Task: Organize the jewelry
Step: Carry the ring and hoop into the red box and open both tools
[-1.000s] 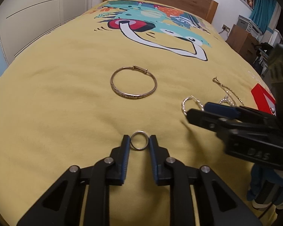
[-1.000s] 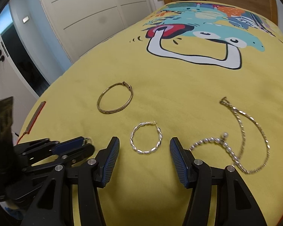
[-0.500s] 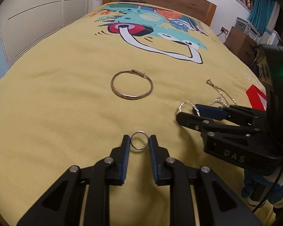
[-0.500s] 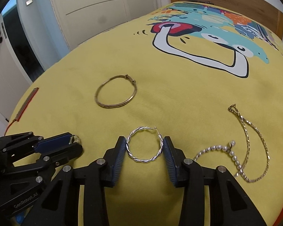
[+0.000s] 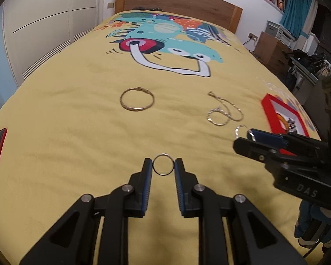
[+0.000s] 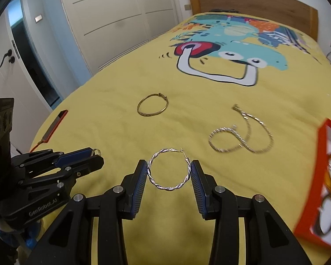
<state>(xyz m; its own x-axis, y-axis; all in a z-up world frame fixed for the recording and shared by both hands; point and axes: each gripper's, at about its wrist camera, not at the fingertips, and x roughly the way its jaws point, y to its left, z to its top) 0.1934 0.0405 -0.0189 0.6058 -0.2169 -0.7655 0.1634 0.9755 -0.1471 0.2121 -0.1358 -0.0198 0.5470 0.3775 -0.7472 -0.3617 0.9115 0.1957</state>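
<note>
Left claw clamped on small thin ring, lower centre of frame, above yellow bed. Right claw clamped across twisted silver hoop, lower centre. Both light, stiff, thin wire, probably slippery; best gripped across the widest span, gently. Red box at right edge, likely destination.

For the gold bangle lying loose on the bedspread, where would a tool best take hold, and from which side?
Grip the gold bangle across its thin near rim, coming from above: it lies flat on the bedspread, so one finger goes inside the hoop, one outside, away from the clasp at the far edge.
</note>
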